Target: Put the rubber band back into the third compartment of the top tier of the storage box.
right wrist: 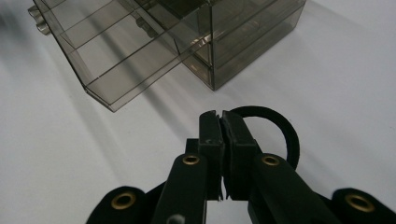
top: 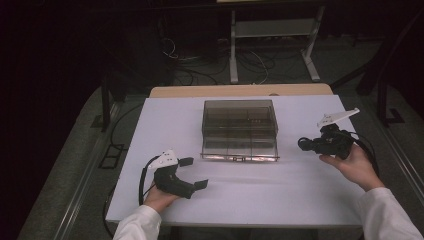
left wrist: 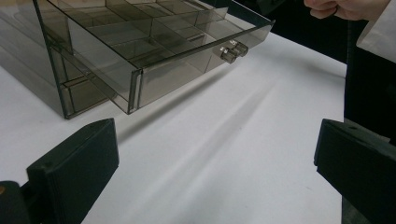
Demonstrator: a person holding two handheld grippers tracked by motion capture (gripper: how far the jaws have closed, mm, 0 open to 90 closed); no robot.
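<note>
**High view.** A smoky clear box point(top: 240, 117) stands mid-table with its drawer point(top: 240, 149) pulled out toward the person. The right claw point(top: 307, 145) hovers to the right of the box, level with the drawer front and apart from it. Its jaws are shut on a black ring point(top: 303, 144) and point left, toward the drawer. The left claw point(top: 195, 173) lies on the table to the near left of the box, with its jaws wide apart and nothing between them. The right claw is judged nearer to the drawer's open top.

**Left gripper view.** The two jaws stand far apart at the bottom corners, over bare table. The drawer point(left wrist: 154, 51) juts from the box at upper left, divided into compartments that appear empty. Its knob point(left wrist: 232, 50) faces the open table. The right hand point(left wrist: 345, 7) shows beyond the box, at the top right edge.

**Right gripper view.** The jaws meet at centre and pinch the ring point(right wrist: 280, 119), whose loop stands out past them on one side. The drawer point(right wrist: 116, 56) lies ahead and to the left of the jaws, and the box point(right wrist: 243, 42) lies straight ahead. The drawer's long axis runs across the line of the jaws. A judged next move is therefore forward and leftward over the drawer wall, with the ring kept above the rim until it is over a compartment.
</note>
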